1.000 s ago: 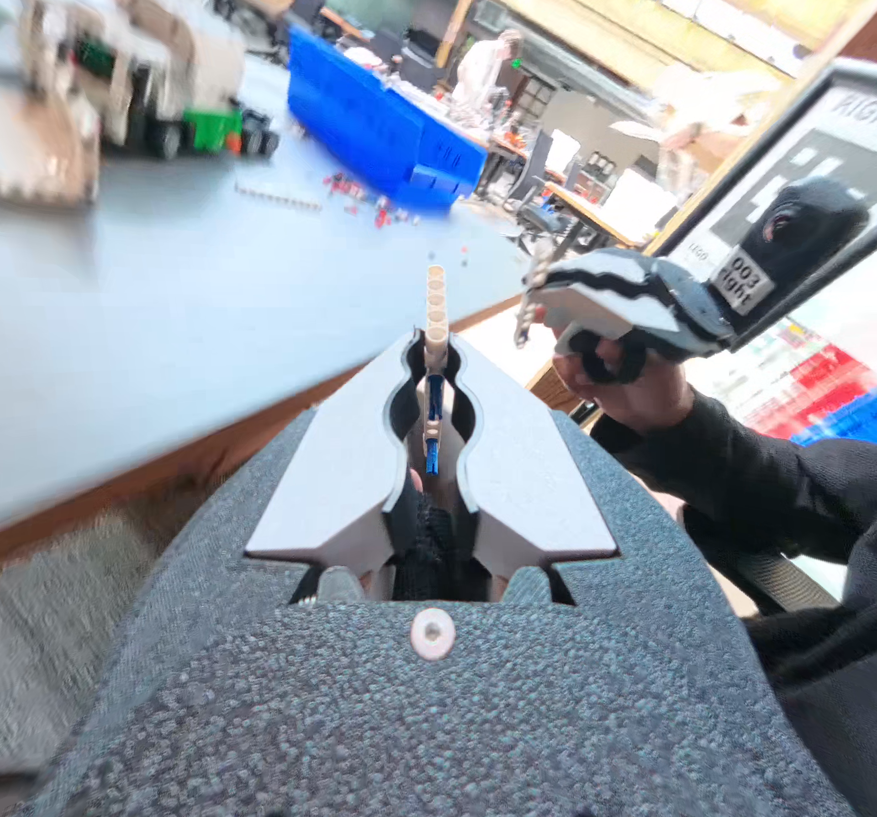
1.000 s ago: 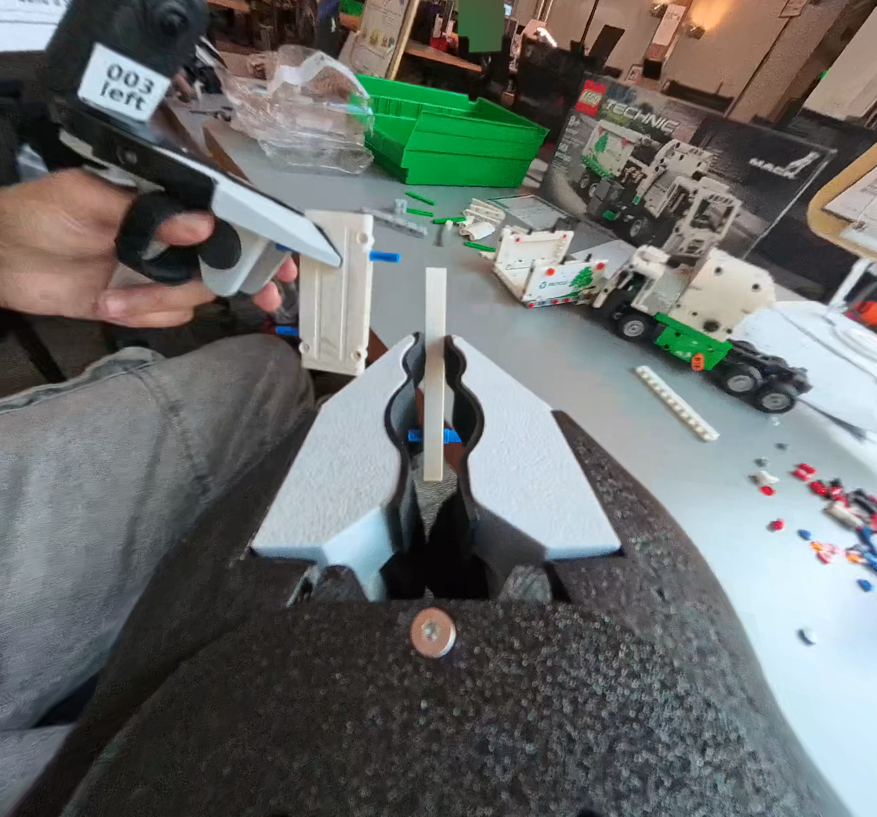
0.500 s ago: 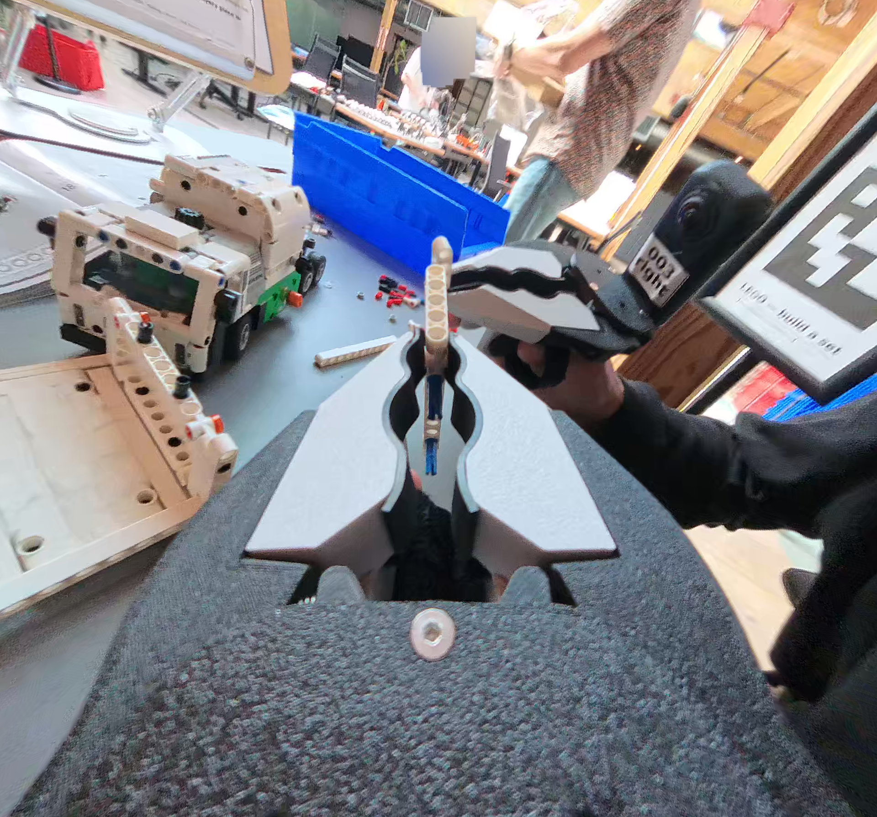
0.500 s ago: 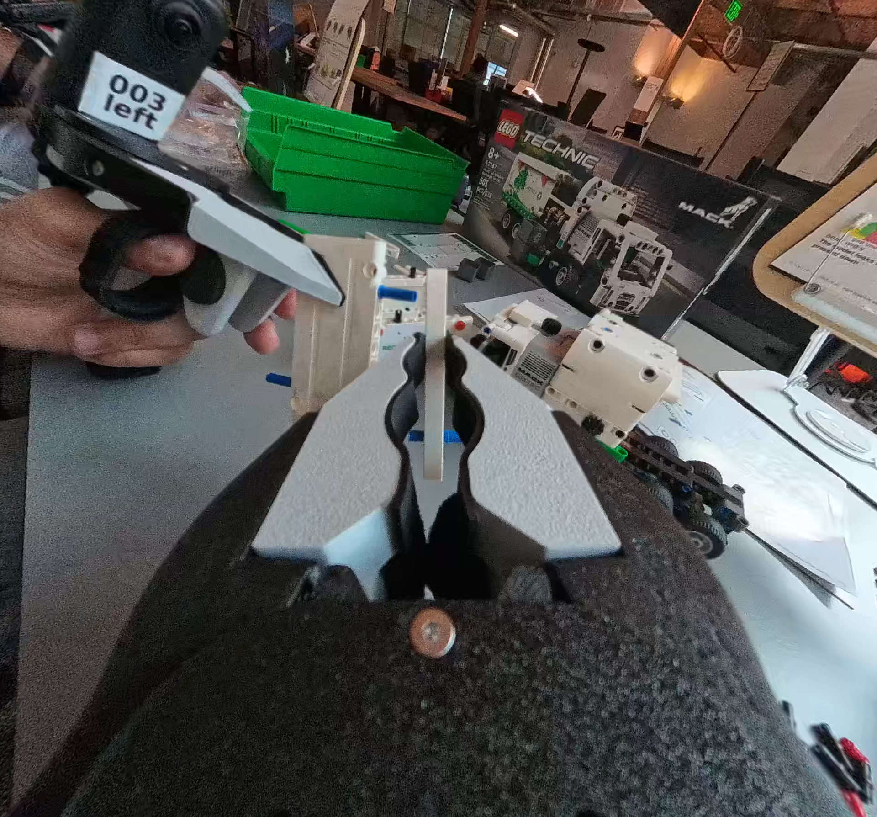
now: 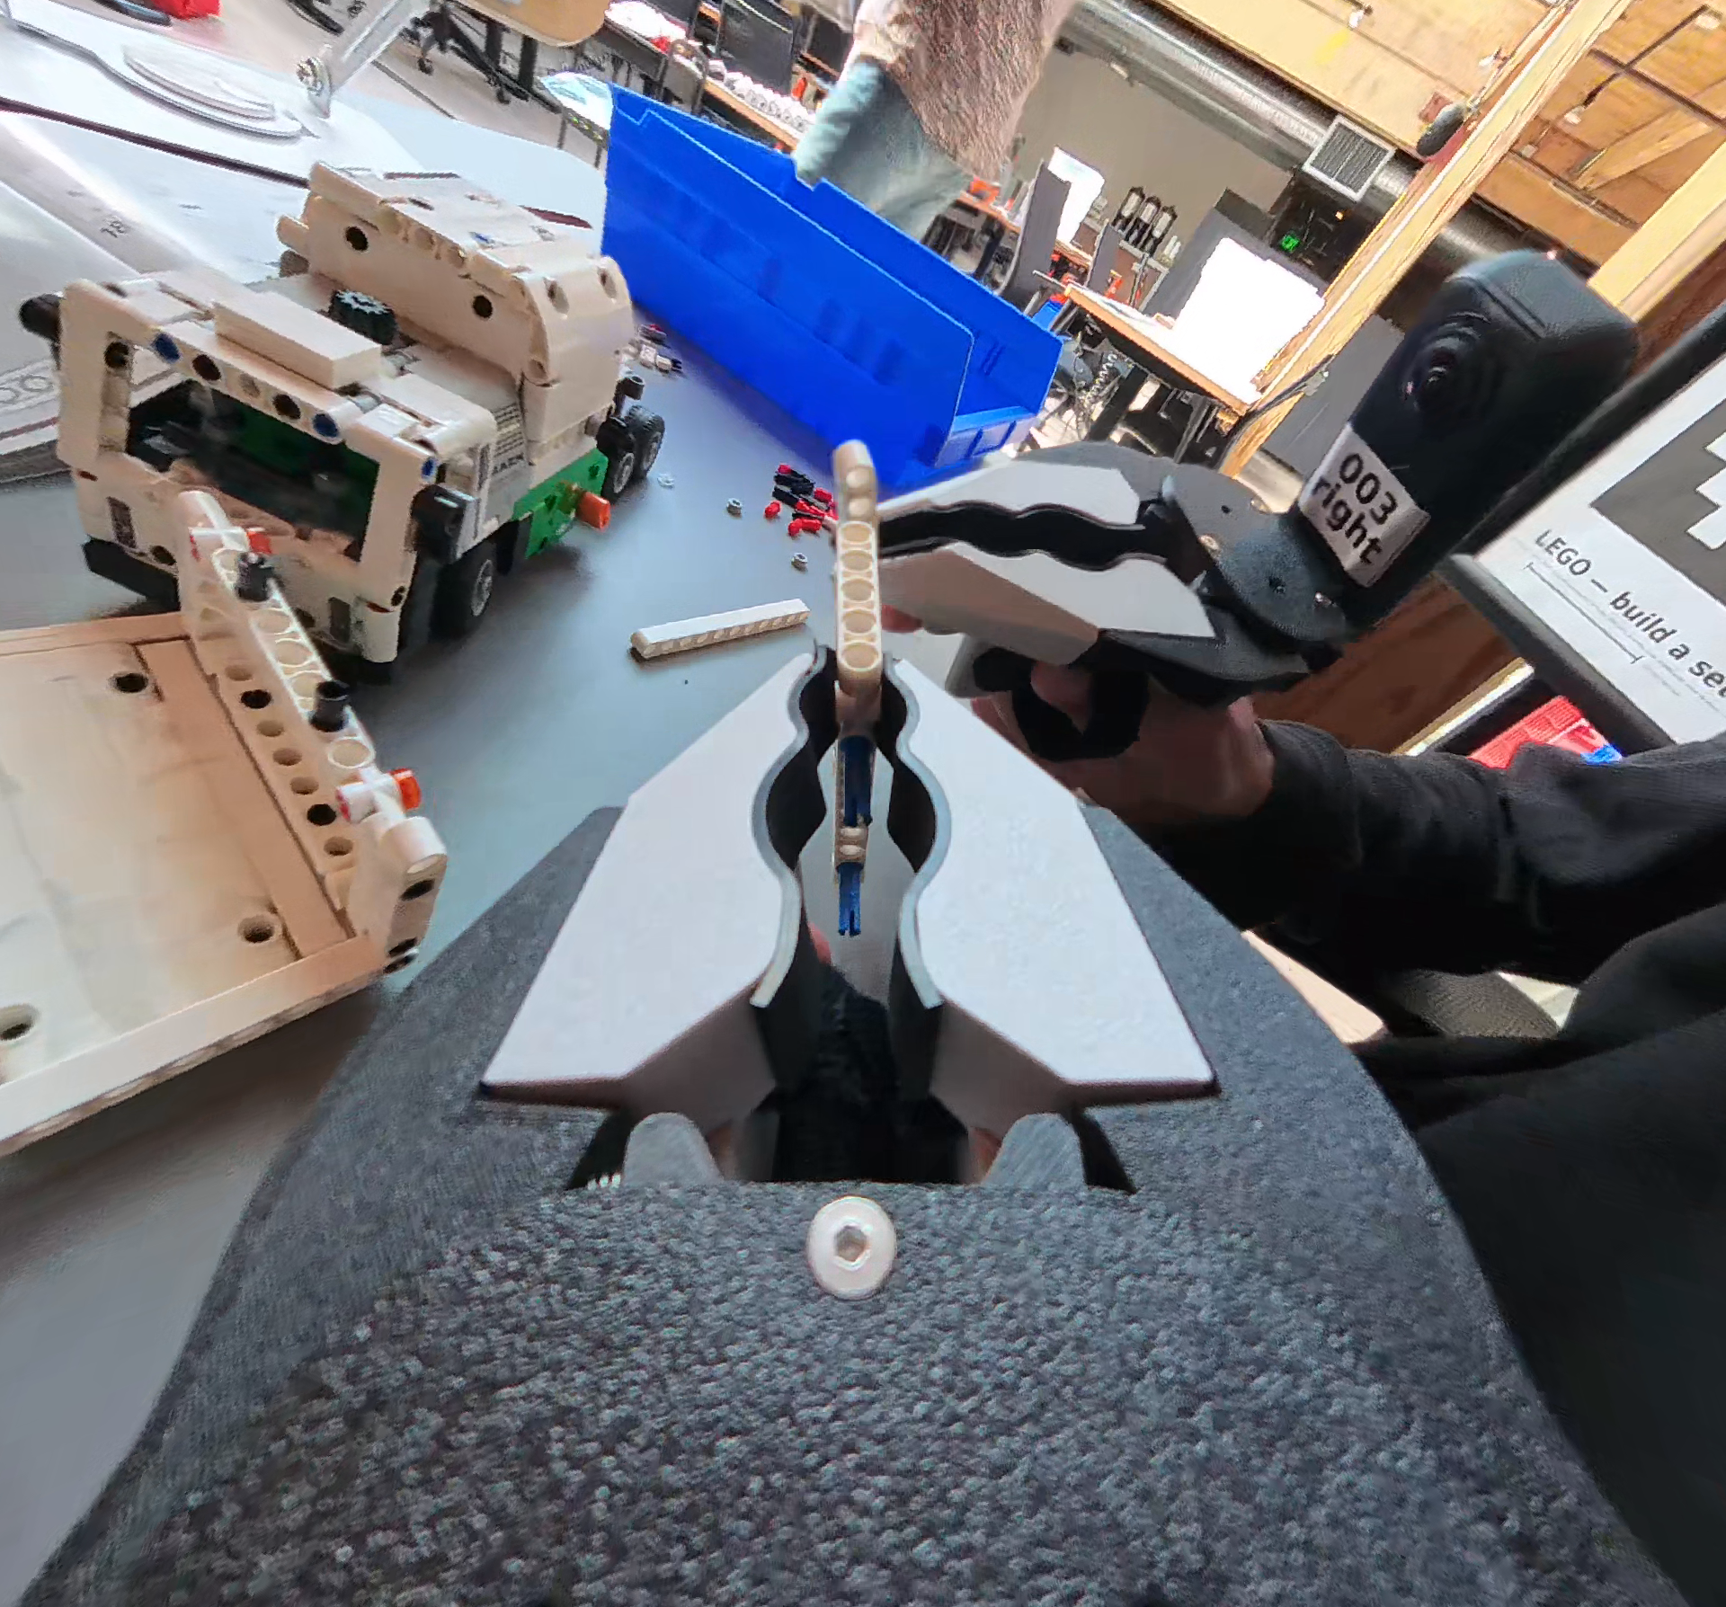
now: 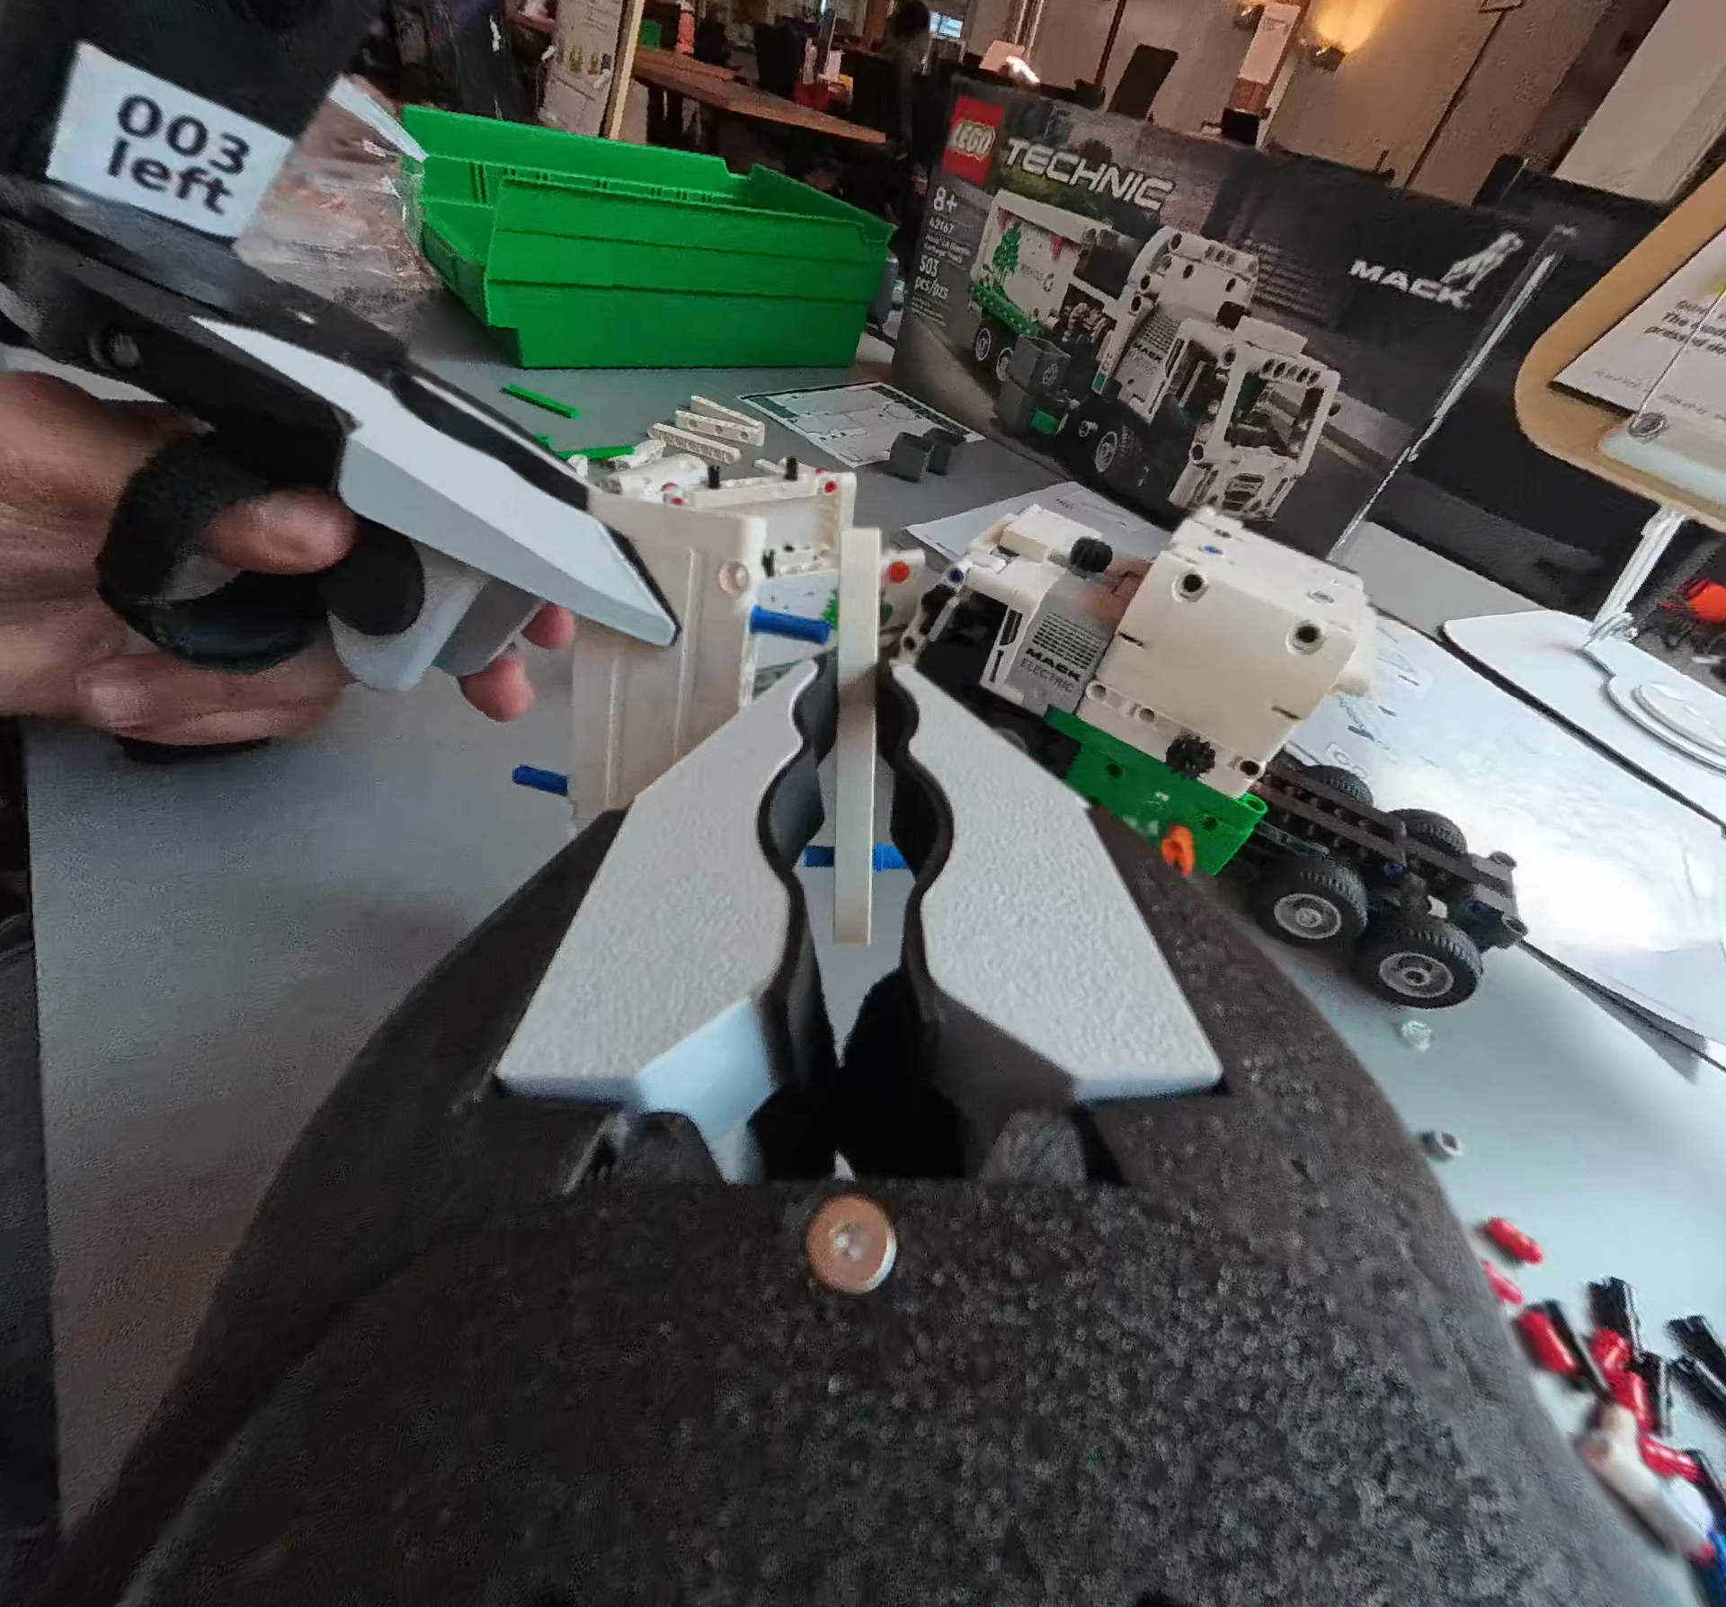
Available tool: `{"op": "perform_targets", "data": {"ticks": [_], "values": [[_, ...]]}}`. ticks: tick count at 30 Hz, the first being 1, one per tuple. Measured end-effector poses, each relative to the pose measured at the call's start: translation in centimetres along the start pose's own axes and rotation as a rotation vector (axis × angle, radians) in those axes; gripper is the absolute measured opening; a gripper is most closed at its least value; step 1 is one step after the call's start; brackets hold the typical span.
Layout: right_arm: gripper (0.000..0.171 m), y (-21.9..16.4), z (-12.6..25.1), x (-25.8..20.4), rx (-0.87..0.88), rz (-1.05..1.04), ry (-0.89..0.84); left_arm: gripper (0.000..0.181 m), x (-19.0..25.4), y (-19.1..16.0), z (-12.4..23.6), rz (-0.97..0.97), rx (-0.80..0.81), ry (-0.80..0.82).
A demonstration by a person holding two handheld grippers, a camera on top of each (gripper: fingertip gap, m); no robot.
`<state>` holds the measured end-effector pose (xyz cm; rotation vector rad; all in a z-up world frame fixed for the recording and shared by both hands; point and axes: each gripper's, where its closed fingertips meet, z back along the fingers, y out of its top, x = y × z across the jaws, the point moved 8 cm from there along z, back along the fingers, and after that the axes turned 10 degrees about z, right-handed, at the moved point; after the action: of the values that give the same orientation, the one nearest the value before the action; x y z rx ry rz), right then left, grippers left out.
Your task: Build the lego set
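Observation:
My left gripper is shut on a white panel piece, seen edge-on as a row of holes, with a blue pin below. In the right wrist view the same panel stands upright in the left gripper, with blue pins sticking out. My right gripper is shut on a thin white beam, edge-on, with a blue pin across it. The beam's tip sits right beside the panel. The right gripper reaches in from the right. The white and green truck stands on the table behind; it also shows in the right wrist view.
A large white panel assembly lies at left. A loose white beam, small red pins and a blue bin lie beyond. Green bins, the set's box and red pins are nearby. A person stands behind. Only a small space, under 4 cm, lies between the two pairs of fingers.
Both grippers have moved from over the lap to above the table, near the truck. The beam and the panel have come closer together. Both grips are unchanged.

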<state>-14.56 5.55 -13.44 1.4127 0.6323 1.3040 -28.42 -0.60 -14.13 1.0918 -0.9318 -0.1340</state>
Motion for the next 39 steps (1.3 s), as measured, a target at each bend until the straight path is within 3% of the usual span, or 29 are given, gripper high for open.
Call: {"op": "perform_targets", "data": {"ticks": [11,32,37,39], "values": [[0.006,-0.5,0.4,0.0,0.009,-0.010,0.009,0.004,0.5,-0.1,-0.5,-0.022,0.005,0.028],[0.006,0.1,0.2,-1.6,-0.031,0.217,-0.085,0.004,0.6,-0.2,-0.3,0.077,0.058,-0.002],[0.009,0.3,0.5,-0.9,-0.005,0.008,0.045,0.004,0.2,0.0,-0.1,0.125,0.056,-0.067],[0.019,0.5,1.0,-0.1,0.031,-0.083,0.169,0.004,0.3,0.1,0.2,0.105,0.040,-0.113]]}}
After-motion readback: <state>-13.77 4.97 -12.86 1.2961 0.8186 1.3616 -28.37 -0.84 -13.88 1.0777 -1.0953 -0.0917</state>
